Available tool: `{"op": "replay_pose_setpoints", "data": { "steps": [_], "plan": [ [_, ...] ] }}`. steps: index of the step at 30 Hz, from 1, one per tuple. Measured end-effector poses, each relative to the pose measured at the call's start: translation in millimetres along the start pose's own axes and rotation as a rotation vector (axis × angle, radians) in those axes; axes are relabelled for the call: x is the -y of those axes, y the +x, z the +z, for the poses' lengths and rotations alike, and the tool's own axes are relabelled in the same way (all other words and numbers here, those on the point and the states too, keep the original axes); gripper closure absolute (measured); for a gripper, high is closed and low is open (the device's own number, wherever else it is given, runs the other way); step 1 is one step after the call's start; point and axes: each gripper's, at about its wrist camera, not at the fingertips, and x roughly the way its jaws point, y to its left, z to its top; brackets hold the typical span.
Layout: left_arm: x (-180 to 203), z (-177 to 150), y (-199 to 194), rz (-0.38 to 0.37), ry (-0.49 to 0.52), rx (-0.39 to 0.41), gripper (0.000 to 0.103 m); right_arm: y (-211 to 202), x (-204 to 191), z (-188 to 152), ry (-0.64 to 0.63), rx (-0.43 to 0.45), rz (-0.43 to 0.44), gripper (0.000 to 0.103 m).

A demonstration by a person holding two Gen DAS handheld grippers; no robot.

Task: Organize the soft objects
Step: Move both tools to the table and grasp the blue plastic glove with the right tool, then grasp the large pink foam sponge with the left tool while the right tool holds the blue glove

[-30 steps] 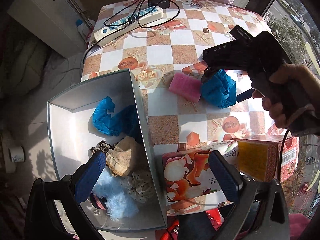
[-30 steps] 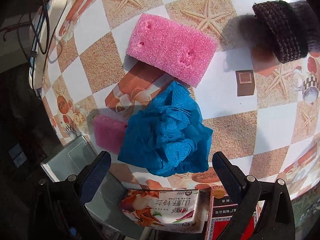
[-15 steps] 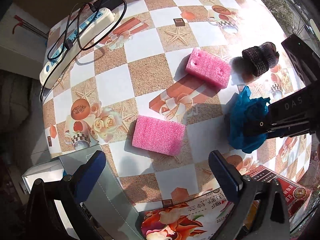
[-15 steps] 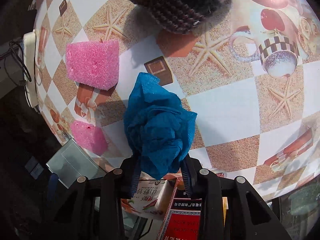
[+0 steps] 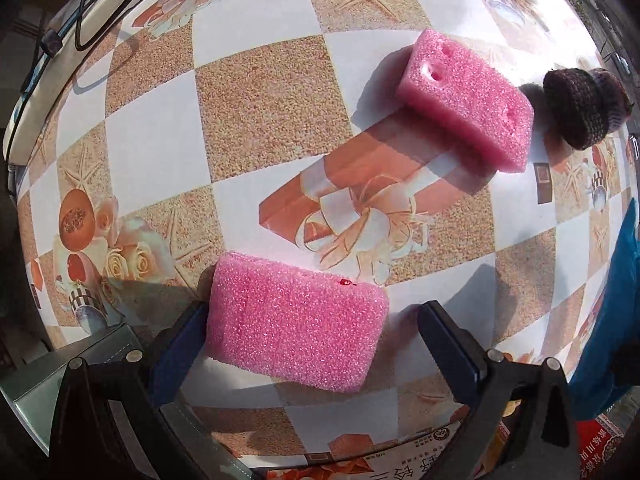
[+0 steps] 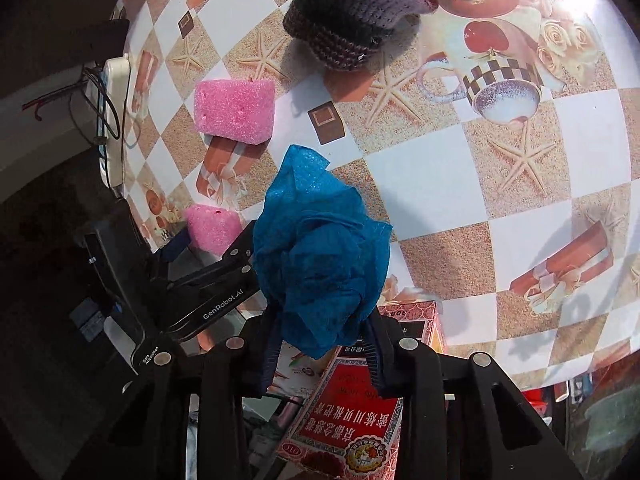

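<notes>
My left gripper (image 5: pixel 316 344) is open, its blue pads on either side of a pink foam sponge (image 5: pixel 294 322) lying on the table; the left pad is at the sponge's end, the right pad stands apart. A second pink sponge (image 5: pixel 466 102) lies farther back, next to a dark knitted hat (image 5: pixel 586 108). My right gripper (image 6: pixel 320 348) is shut on a crumpled blue cloth (image 6: pixel 320 256) and holds it above the table. The right wrist view also shows both sponges (image 6: pixel 234 112) (image 6: pixel 212 228), the hat (image 6: pixel 356 20) and the left gripper (image 6: pixel 208 276).
The table has a patterned checkered cloth (image 5: pixel 248 100). A white power strip with cables (image 5: pixel 60 56) lies at its far left edge. A grey bin's rim (image 5: pixel 52 376) is at the lower left. A red box (image 6: pixel 360 408) and a tissue pack (image 5: pixel 360 468) sit at the near edge.
My left gripper has moved from the bin down onto the near pink sponge. My right gripper has closed on the blue cloth and lifted it off the table.
</notes>
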Motion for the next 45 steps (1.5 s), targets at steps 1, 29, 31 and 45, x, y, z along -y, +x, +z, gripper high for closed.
{"op": "replay_pose_setpoints", "data": {
  "steps": [1,29,31,45],
  "plan": [
    [0,0,1,0.003,0.003,-0.003,0.0,-2,-1,-2,-0.01,0.006,-0.003,0.065],
    [120,-38,-154,-0.024,0.188,0.384,0.029,-83,39,-89,-0.2,0.41,-0.291,0.065],
    [139,-44,-162,-0.025,0.237,0.405,0.029,-86,47,-97,-0.189,0.424,-0.298,0.065],
    [228,-116,-197,-0.076,0.517,0.471,0.029,-98,102,-140,-0.083,0.489,-0.307,0.066]
  ]
}}
